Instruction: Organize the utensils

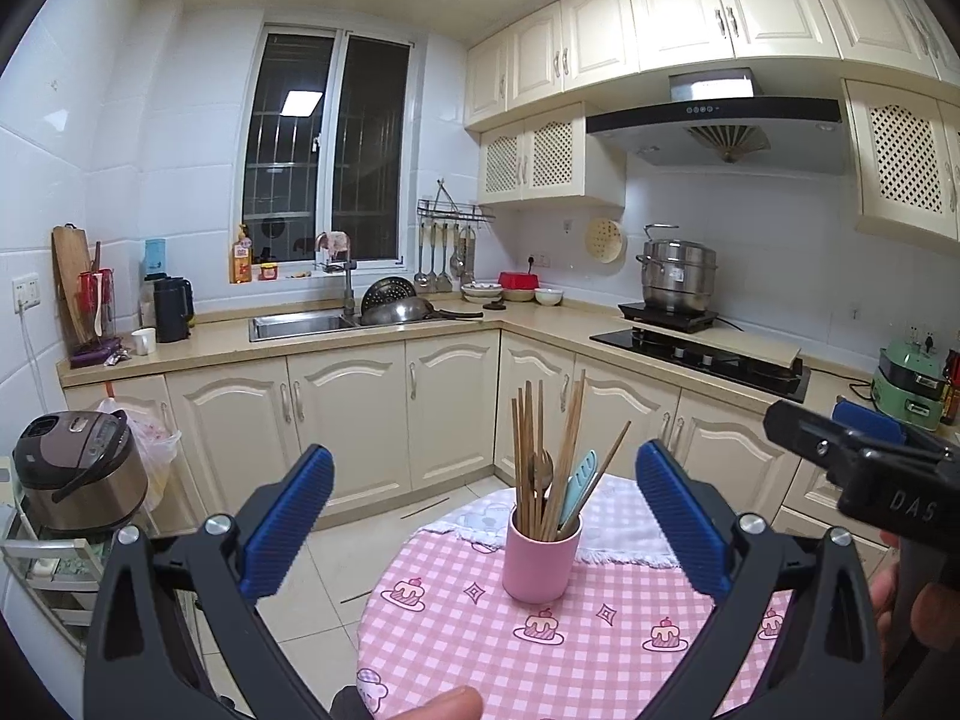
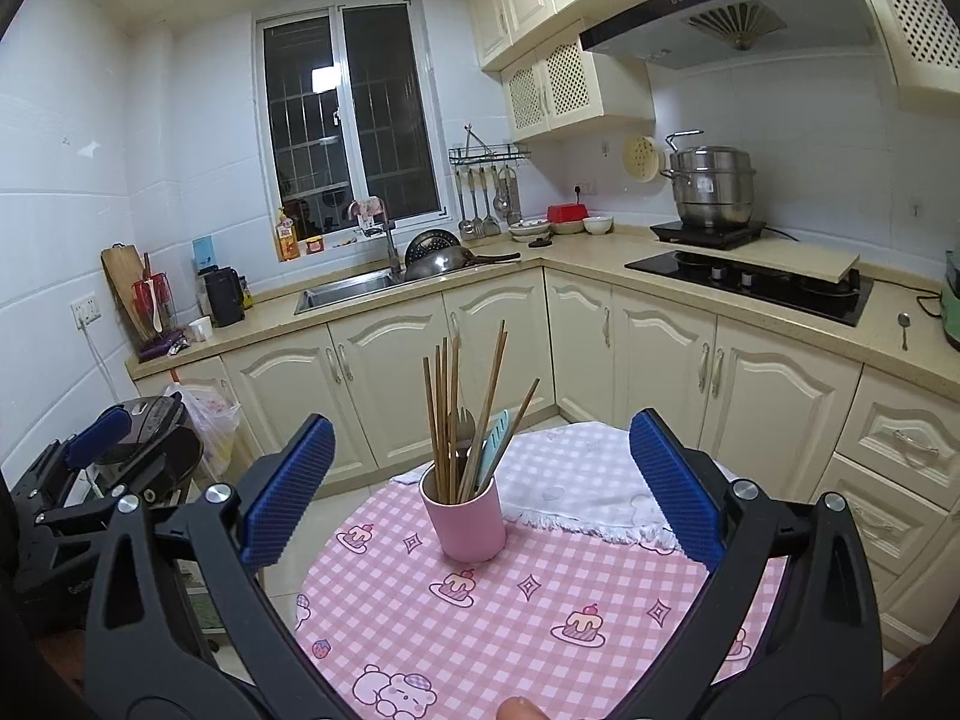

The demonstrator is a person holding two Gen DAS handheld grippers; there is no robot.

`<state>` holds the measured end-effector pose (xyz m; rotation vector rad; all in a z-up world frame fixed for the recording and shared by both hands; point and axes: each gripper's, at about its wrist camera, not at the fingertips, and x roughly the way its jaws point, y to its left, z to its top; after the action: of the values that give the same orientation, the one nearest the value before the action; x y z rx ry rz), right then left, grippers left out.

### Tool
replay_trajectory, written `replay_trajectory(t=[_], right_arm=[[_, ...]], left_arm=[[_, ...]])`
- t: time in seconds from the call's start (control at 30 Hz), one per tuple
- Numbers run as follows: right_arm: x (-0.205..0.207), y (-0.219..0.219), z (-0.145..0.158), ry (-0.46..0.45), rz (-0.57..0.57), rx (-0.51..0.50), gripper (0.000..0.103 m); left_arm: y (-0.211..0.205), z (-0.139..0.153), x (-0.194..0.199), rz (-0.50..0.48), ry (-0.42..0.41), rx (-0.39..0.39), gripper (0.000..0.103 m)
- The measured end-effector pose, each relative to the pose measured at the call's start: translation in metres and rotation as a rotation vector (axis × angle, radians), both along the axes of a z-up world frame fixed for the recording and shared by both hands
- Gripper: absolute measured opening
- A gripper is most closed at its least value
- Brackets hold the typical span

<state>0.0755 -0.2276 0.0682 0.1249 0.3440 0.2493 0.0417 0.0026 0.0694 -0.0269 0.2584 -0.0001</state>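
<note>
One pink round cup (image 2: pixel 462 519) stands between the spread blue fingers. About eight brown wooden chopsticks (image 2: pixel 447 414) stick up in it, with one wooden fork (image 2: pixel 465 423) and one light blue flat tool (image 2: pixel 497 438).

Utensils (image 1: pixel 549 480) upright in pink cup (image 1: pixel 541 558)

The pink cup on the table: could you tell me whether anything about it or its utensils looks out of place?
Nothing stands out: the pink cup stands upright on the checked tablecloth, chopsticks and other utensils inside.
</note>
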Motion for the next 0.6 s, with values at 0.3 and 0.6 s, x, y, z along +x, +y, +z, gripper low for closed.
replay_trajectory(t=[0.3, 0.6], right_arm=[[-0.013, 0.007, -0.002, -0.014, 0.003, -0.011, 0.097], [-0.016, 0.008, -0.002, -0.014, 0.005, -0.017, 0.097]], left_arm=[[0.004, 0.001, -0.008, 0.022, 0.005, -0.009, 0.099], [0.008, -0.002, -0.007, 0.016, 0.015, -0.022, 0.099]])
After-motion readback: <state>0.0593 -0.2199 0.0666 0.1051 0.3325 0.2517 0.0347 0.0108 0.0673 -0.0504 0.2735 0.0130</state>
